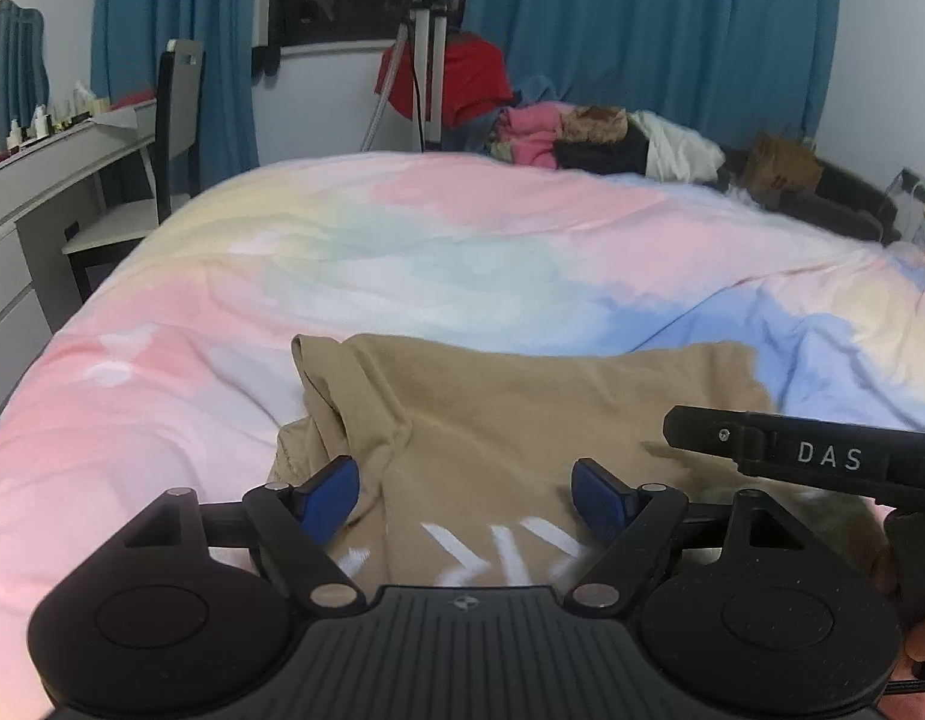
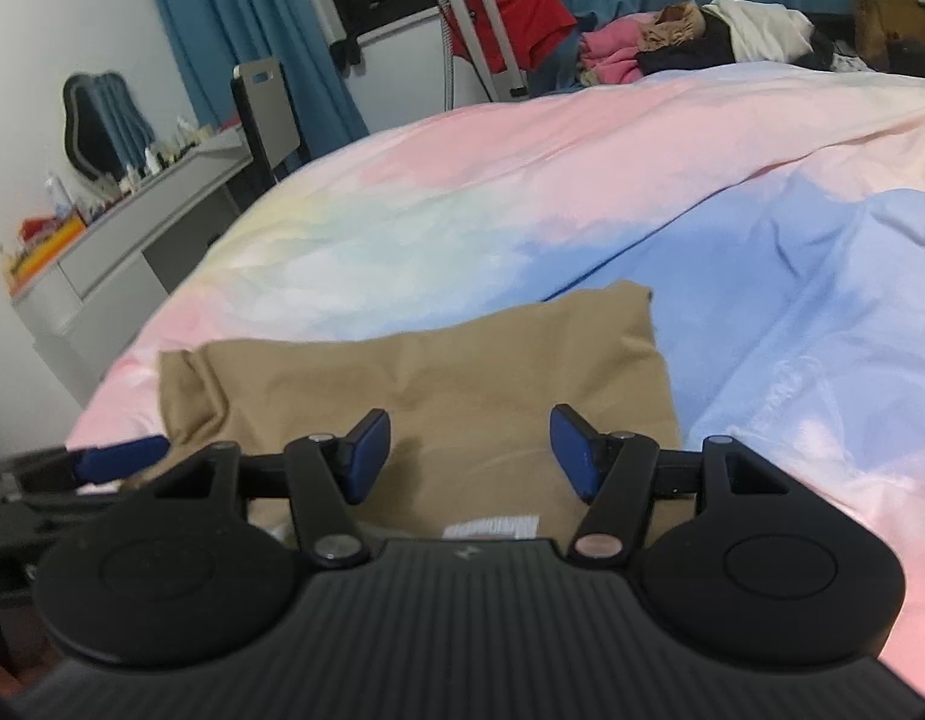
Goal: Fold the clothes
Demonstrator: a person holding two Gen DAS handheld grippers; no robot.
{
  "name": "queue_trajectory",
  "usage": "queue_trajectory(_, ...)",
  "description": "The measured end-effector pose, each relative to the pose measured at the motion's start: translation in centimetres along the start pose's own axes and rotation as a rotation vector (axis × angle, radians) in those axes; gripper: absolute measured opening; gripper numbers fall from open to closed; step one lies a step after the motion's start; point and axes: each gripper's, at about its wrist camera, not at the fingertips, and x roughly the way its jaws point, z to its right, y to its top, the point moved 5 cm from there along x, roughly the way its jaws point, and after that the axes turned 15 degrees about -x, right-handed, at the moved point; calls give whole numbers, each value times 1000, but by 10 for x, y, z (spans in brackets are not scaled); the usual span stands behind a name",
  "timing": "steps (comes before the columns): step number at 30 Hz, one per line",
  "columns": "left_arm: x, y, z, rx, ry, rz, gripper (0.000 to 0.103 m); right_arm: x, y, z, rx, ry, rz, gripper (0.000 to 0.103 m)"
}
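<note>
A tan garment (image 1: pixel 522 408) with white print lies partly folded on the pastel bedspread (image 1: pixel 402 252); it also shows in the right wrist view (image 2: pixel 438 372). My left gripper (image 1: pixel 465 495) is open and empty just above the garment's near part. My right gripper (image 2: pixel 469 450) is open and empty above the garment's near edge. The right gripper's body (image 1: pixel 822 456) shows at the right of the left wrist view. A blue finger of the left gripper (image 2: pixel 123 456) shows at the left of the right wrist view.
A pile of clothes (image 1: pixel 600 135) lies at the bed's far side, with a red cloth on a tripod (image 1: pixel 426 60) behind. A grey dresser (image 1: pixel 60 180) with bottles and a chair (image 1: pixel 162 138) stand left. Blue curtains (image 1: pixel 642 30) hang behind.
</note>
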Motion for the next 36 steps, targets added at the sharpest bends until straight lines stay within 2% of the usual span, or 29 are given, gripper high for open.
queue_trajectory(5,-42,-14,12,18,-35,28,80,-33,-4,-5,-7,-29,19,62)
queue_trajectory(10,-53,-31,14,31,-6,2,80,-56,-13,-4,14,-57,22,62)
queue_trajectory(15,-40,-40,7,13,-3,-28,81,-35,-35,-9,-54,-43,-67,62)
queue_trajectory(24,-40,-44,8,35,13,-26,81,-30,-45,-7,-49,-21,-58,65)
queue_trajectory(28,-54,-31,8,35,11,15,81,-31,-45,-6,-32,-16,-59,65)
queue_trajectory(31,-78,-16,5,-18,-40,60,83,-31,-45,-3,-7,-4,-61,65)
queue_trajectory(33,-91,-12,3,-72,-108,55,88,-31,-45,-2,8,1,-63,65)
queue_trajectory(34,-96,-12,2,-91,-151,35,90,-31,-44,-1,16,3,-64,65)
queue_trajectory(36,-97,-18,-1,-138,-185,-30,91,-30,-44,0,31,8,-66,65)
